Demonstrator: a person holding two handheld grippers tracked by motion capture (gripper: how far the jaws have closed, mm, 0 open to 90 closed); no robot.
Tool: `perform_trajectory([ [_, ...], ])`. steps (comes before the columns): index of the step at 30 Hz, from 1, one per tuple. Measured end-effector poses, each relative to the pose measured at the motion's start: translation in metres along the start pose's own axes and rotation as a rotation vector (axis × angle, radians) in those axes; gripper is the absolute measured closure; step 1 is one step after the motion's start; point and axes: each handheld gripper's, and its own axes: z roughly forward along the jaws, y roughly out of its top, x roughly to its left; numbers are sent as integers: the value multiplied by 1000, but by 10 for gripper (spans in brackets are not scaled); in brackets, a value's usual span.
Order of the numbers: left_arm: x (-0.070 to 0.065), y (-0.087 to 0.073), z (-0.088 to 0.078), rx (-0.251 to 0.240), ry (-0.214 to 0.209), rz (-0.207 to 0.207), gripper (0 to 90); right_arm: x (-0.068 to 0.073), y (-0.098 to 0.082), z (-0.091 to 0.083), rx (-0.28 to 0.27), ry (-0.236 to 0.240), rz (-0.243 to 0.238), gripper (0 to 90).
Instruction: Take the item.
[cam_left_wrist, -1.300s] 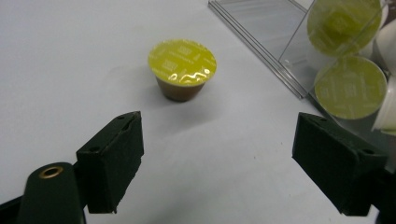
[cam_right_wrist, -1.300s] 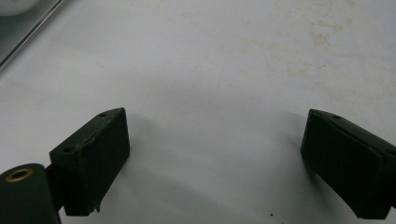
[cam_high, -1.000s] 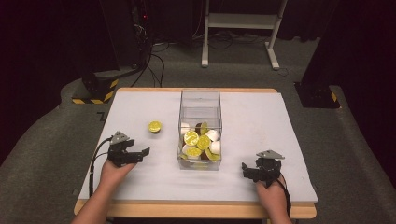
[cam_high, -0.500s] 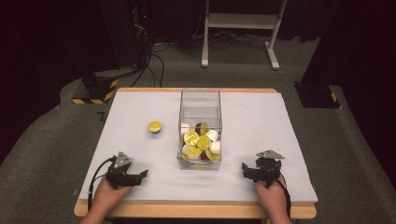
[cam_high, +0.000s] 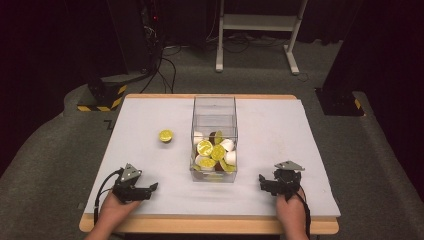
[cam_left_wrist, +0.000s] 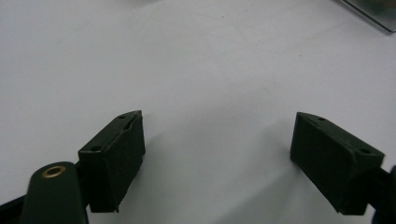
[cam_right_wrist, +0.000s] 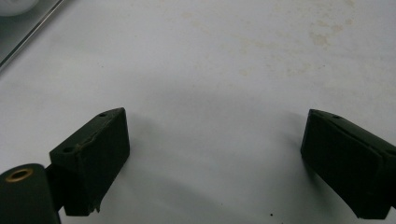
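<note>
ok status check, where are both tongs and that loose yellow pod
Left tongs open, empty, low at near edge. Right tongs same. Yellow pod alone on mat, left of clear bin. Path to it clear.

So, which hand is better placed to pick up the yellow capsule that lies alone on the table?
Left, probably. The loose yellow capsule lies left of the clear box, on the same side as the left claw, which is open. The right claw would have to reach around the box.
</note>
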Motion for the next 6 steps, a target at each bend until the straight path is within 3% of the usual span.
perform_trajectory([
  [6, 1, 0, 0, 11, -6, 7, 179, 0, 0, 0, 0, 1, -1, 77],
])
